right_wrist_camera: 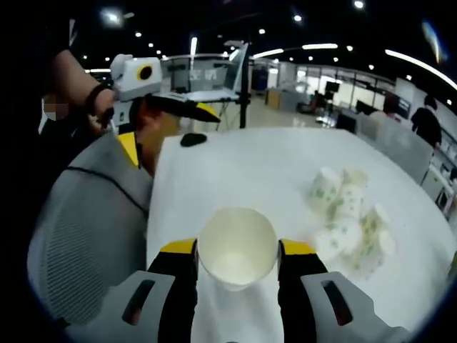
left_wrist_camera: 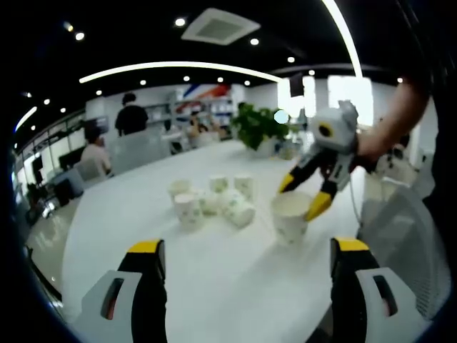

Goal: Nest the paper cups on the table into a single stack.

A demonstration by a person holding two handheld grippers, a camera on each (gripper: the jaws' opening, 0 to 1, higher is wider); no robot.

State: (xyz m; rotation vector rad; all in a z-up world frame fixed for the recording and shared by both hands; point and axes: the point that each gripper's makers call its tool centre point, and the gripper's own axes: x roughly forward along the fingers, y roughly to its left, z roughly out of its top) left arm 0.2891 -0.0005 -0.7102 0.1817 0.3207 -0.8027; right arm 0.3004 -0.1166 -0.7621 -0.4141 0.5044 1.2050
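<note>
Gripping a white paper cup with green specks (right_wrist_camera: 237,256) between its yellow-tipped jaws, the right gripper (right_wrist_camera: 238,251) is holding it upright on the white table (right_wrist_camera: 235,171), mouth toward the camera. The left gripper (left_wrist_camera: 246,261) is hanging with jaws spread wide, holding nothing. Beyond it, a cluster of similar speckled paper cups (left_wrist_camera: 212,201) is sitting, some standing, some tipped over.

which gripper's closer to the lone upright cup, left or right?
Right. The right gripper has its jaws either side of the lone cup. The left gripper sits open, back from it, short of contact.
</note>
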